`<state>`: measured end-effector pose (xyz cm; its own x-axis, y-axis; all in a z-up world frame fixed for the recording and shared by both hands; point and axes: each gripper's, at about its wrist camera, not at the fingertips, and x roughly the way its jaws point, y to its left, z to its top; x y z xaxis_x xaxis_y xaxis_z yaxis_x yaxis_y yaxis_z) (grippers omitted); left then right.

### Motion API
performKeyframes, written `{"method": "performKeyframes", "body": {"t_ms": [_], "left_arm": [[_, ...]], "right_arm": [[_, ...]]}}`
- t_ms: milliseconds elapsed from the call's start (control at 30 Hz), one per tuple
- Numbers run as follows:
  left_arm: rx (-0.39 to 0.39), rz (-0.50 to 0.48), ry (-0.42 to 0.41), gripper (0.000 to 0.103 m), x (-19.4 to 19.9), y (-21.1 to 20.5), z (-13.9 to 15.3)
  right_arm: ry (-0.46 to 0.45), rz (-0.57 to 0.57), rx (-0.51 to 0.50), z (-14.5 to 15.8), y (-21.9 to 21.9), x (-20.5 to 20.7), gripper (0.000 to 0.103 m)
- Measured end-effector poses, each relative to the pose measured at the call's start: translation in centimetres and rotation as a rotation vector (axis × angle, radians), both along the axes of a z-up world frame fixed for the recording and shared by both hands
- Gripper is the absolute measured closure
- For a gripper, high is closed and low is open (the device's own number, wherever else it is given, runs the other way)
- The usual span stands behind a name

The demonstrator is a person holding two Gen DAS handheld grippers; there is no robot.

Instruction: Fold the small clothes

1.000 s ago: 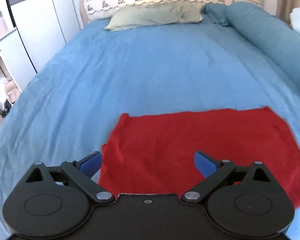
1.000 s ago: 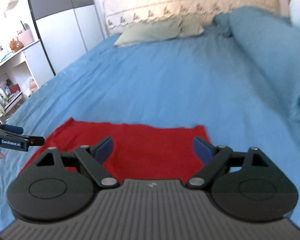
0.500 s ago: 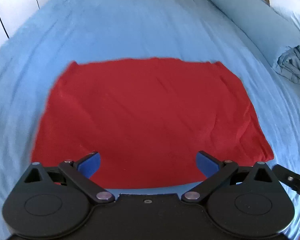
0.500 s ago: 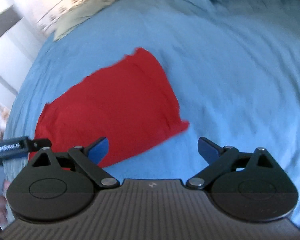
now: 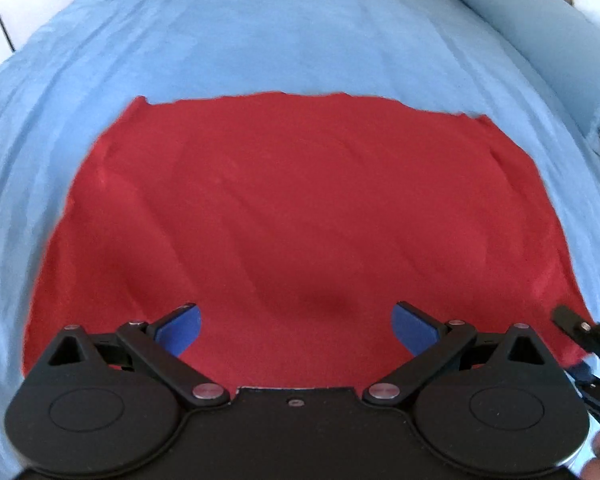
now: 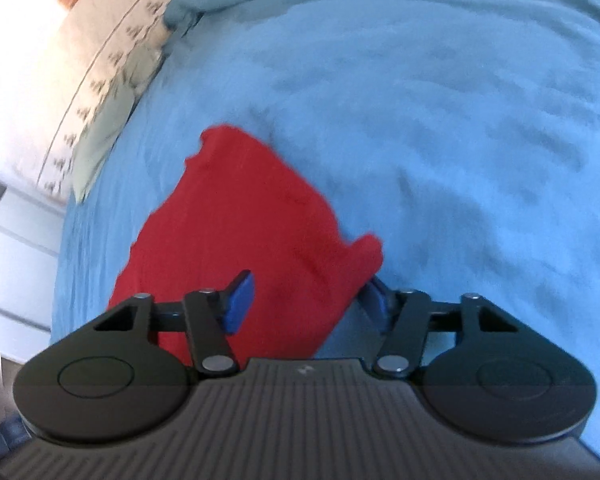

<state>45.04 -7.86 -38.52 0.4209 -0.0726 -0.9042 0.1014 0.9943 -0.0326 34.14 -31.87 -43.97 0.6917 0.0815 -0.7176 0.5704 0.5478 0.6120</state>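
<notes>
- Blue bed sheet [image 5: 300,32] spreads wide, with open fabric beyond the far edge of the red cloth [image 5: 296,216] toward twelve o'clock; a rolled blue duvet [image 5: 532,32] runs along at two o'clock.
- Red cloth lies flat on the bed, all four edges visible from the left wrist view, lightly rippled.
- Left gripper [image 5: 296,326] hovers over the cloth's near edge at six o'clock, its blue fingers [image 5: 180,330] spread wide, grasping nothing.
- Right gripper [image 6: 308,300], tilted sideways, straddles the cloth's near right corner [image 6: 364,252]; its fingers [image 6: 240,304] are released, part-open, the cloth between them.
- Pale pillow [image 6: 104,120] sits at ten o'clock by the headboard.
</notes>
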Motion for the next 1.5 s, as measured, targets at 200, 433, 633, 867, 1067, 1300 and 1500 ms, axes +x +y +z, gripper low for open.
{"method": "performKeyframes", "body": {"t_ms": [200, 433, 633, 867, 1067, 1300, 1500], "left_arm": [[0.022, 0.080, 0.024, 0.000, 3.1, 1.4, -1.2], [0.081, 0.056, 0.085, 0.000, 4.8, 1.0, -4.2], [0.042, 0.057, 0.084, 0.000, 3.9, 5.4, -0.7], [0.035, 0.204, 0.072, 0.000, -1.9, 17.7, 3.2], [0.060, 0.313, 0.160, 0.000, -7.7, 24.7, 0.5], [0.000, 0.349, 0.153, 0.000, -10.2, 26.4, 0.0], [-0.104, 0.314, 0.066, 0.000, -9.3, 25.5, 2.8]], "right_arm": [[0.047, -0.061, 0.060, -1.5, -1.3, -0.1, 0.067], [-0.012, 0.018, -0.040, 3.7, 0.4, 0.9, 0.076], [-0.152, 0.214, -0.162, 11.2, 6.9, 6.8, 0.077], [-0.358, 0.778, -0.296, 16.7, 24.1, 12.4, 0.078], [-0.208, 1.208, -0.438, 9.1, 36.8, 11.5, 0.078], [-0.198, 1.264, -0.466, 7.5, 38.2, 11.0, 0.041], [-0.286, 1.103, -0.553, 11.7, 31.9, 5.4, 0.022]]}}
